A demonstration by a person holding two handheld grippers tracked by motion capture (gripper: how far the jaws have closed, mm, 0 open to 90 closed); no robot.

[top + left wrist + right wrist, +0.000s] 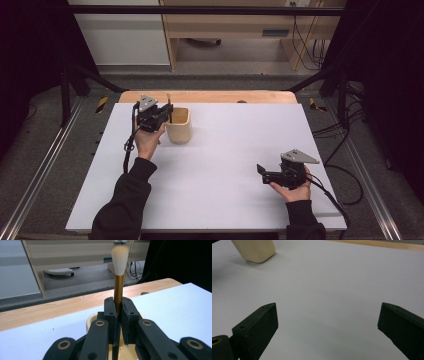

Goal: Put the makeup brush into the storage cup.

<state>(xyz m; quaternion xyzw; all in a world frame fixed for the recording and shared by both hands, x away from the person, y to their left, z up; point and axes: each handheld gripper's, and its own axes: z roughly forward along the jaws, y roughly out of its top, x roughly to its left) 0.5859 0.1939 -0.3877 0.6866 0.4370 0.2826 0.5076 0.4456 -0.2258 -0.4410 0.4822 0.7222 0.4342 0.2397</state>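
Closest in, the black two-jaw left gripper point(119, 315) is clamped tight on the gold-coloured handle of a brush point(118, 293), its jaws pressed in from either side. The brush stands upright, its soft white bristle tuft at the top, and its lower end drops out of sight behind the jaws towards the cup below. From the high view the left gripper point(167, 114) sits right at the near-left rim of a pale cream cup point(179, 126) with rounded corners, and a thin stub of the brush point(168, 96) pokes up above it. The person's left hand point(148, 140), in a dark sleeve, holds that gripper from below.

The cup stands on the white sheet-covered desk point(225, 150) towards its far left corner, a little in from the far edge, where a strip of bare light wood point(210, 96) shows beyond the white surface.

Well apart from all this, near the desk's near right corner, the black right gripper point(259, 170) is held in the person's right hand point(295, 189), pointing left across the desk. Its jaws stand wide apart with nothing between them; in the right gripper view they point(327, 322) frame bare white surface, with the cup point(254, 250) far off at the upper left.
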